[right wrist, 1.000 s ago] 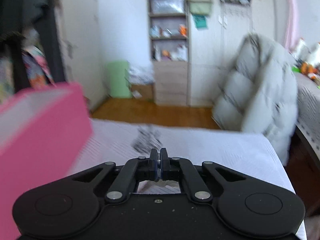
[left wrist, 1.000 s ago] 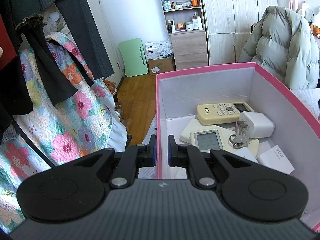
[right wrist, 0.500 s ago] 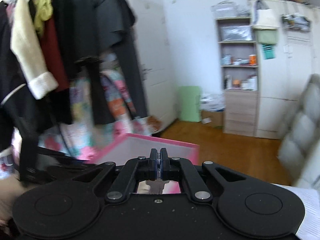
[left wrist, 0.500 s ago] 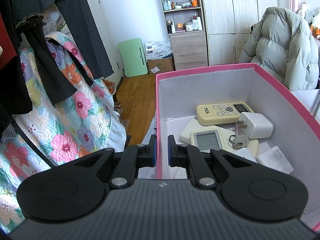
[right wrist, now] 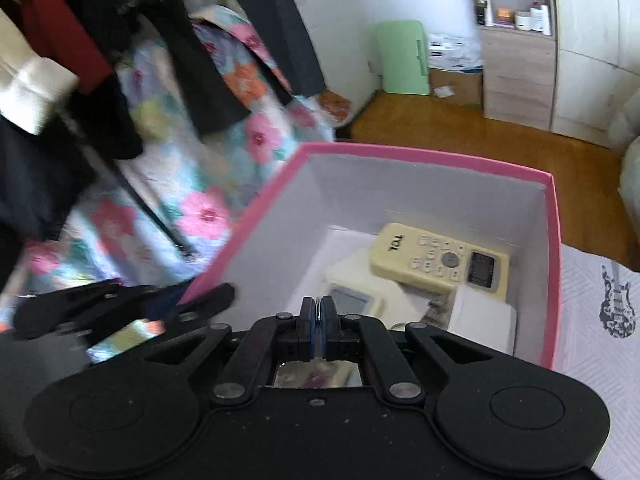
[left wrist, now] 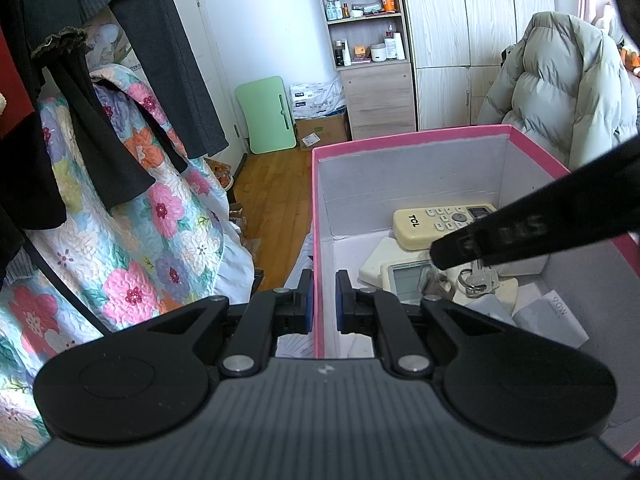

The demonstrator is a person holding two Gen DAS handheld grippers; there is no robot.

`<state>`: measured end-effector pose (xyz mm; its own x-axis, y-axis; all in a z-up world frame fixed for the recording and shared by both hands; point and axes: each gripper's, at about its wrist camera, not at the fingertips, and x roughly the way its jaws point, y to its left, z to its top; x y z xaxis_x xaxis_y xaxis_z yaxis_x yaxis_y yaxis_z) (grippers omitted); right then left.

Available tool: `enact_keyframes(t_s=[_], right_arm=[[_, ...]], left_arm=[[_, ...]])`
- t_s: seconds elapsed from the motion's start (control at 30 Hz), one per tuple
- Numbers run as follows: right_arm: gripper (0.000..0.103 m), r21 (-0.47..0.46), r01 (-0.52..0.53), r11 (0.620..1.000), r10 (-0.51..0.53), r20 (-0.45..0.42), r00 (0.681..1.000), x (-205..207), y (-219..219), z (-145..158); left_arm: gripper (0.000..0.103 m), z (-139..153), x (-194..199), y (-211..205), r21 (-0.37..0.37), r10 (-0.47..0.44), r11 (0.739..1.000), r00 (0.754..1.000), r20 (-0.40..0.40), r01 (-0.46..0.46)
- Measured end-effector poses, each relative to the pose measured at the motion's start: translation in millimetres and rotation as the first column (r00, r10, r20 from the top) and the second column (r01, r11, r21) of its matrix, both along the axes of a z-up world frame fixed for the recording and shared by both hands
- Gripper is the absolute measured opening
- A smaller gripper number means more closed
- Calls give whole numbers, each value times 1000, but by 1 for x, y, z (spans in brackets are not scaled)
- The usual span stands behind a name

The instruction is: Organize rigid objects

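A pink box point(left wrist: 412, 137) with white inner walls holds a cream TCL remote point(left wrist: 436, 222), a white device with a screen point(left wrist: 404, 278), a white charger point(right wrist: 482, 316), keys point(left wrist: 478, 280) and small white boxes. My left gripper point(left wrist: 322, 306) is shut on the box's left wall, one finger on each side. My right gripper point(right wrist: 319, 330) is shut above the box's near part point(right wrist: 552, 248), with a thin metal edge showing between its pads; I cannot tell what it is. It also shows as a dark bar in the left wrist view point(left wrist: 540, 226).
Dark clothes point(left wrist: 80, 80) and a floral quilt point(left wrist: 132, 248) hang to the left. A puffy grey-green coat point(left wrist: 560, 92) lies at the right. Shelves and wardrobe point(left wrist: 372, 32) stand at the far wall over wood floor. White bedding with a guitar print point(right wrist: 618, 304) lies right of the box.
My right gripper has swung left and tilted down over the pink box, and now reaches into the left wrist view. My left gripper has kept its hold on the box wall.
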<state>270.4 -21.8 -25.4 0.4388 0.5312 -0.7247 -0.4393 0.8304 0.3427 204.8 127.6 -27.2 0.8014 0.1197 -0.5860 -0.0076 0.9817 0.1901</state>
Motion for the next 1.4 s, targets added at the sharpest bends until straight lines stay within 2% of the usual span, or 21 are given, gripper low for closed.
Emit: enact_keyframes(t_s=[0.1, 0.23, 0.37, 0.57, 0.73, 0.87, 0.93, 1.07, 1.13, 1.2, 1.27, 1.3, 1.37, 1.4], right_arm=[[12, 7, 59, 998, -59, 27, 998, -3, -15, 6], [22, 58, 110, 992, -114, 73, 991, -21, -48, 23], [24, 97, 148, 984, -159, 118, 980, -42, -79, 36], [26, 132, 189, 973, -207, 139, 968, -70, -116, 38], [30, 73, 192, 979, -203, 214, 955, -91, -127, 41], [32, 52, 201, 978, -208, 235, 949, -102, -134, 44], [32, 59, 207, 976, -215, 238, 947, -108, -139, 45], [33, 57, 218, 974, -225, 260, 939, -121, -146, 50], [33, 61, 218, 974, -226, 265, 937, -128, -148, 52], [34, 63, 222, 973, -230, 270, 935, -135, -149, 54], [34, 56, 227, 972, -233, 277, 932, -142, -151, 57], [34, 54, 228, 972, -234, 281, 931, -146, -152, 59], [35, 54, 229, 972, -235, 294, 927, -154, -155, 64], [36, 57, 228, 972, -235, 300, 924, -158, -156, 66]], left_arm=[[9, 0, 0, 0, -9, -3, 1000, 1000, 1, 3], [9, 0, 0, 1, -11, -2, 1000, 1000, 1, 2], [9, 0, 0, 1, -17, -2, 1000, 1000, 5, 2], [9, -2, 0, 2, -25, 3, 1000, 1000, 11, -3], [10, -2, -2, 5, -27, 21, 999, 1000, 15, -21], [11, -1, -2, 5, -22, 27, 999, 999, 18, -27], [15, 0, -1, 6, -36, 36, 999, 999, 6, -36], [30, 5, -7, 15, -94, 100, 991, 995, 18, -98], [30, 11, -14, 18, -127, 102, 987, 995, 21, -99], [35, 20, -23, 17, -111, 108, 988, 993, 42, -103], [49, 31, -35, 12, -89, 114, 990, 992, 57, -109], [52, 36, -42, 10, -85, 115, 990, 991, 63, -109], [69, 46, -54, 5, -77, 109, 992, 992, 68, -103], [74, 51, -60, 1, -68, 106, 993, 992, 71, -101]])
